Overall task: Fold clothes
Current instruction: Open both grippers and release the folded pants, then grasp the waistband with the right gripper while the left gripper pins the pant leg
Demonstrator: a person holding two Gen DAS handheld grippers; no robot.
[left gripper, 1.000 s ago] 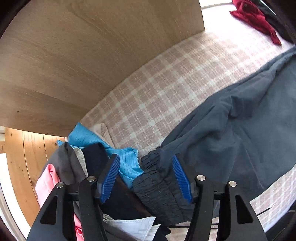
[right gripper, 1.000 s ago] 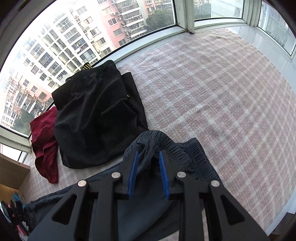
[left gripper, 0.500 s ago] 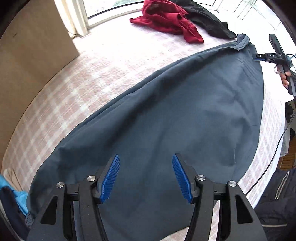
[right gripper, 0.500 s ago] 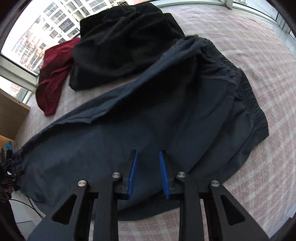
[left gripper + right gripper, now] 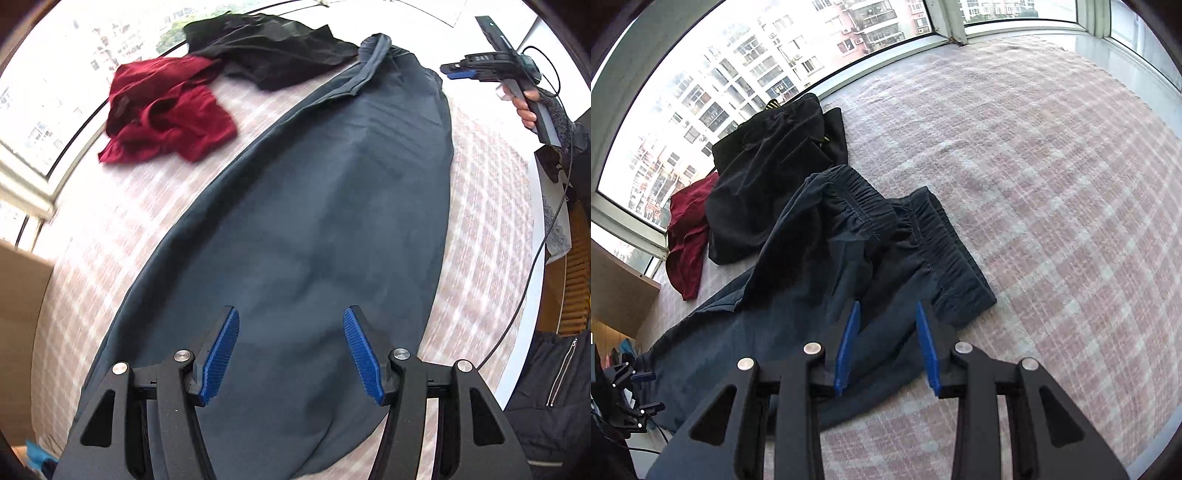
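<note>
Dark slate-blue trousers (image 5: 317, 229) lie stretched out on the pink plaid bed cover (image 5: 122, 221). My left gripper (image 5: 291, 350) is open and empty, hovering above their leg end. In the right wrist view the trousers' elastic waistband (image 5: 923, 236) lies bunched just ahead of my right gripper (image 5: 886, 343), which is open and empty above the cloth. The right gripper also shows in the left wrist view (image 5: 476, 68), held in a hand beside the waistband end. The left gripper shows small at the lower left of the right wrist view (image 5: 642, 393).
Black shorts (image 5: 768, 173) and a red garment (image 5: 689, 236) lie by the window, also in the left wrist view as black shorts (image 5: 273, 51) and red garment (image 5: 166, 110). A wooden panel (image 5: 18, 332) stands at the left. A cable (image 5: 517, 314) hangs at the bed's right edge.
My left gripper swung away from the clothes pile and wooden panel to above the trousers. My right gripper let go of the waistband, opened wider, and the trousers now lie spread.
</note>
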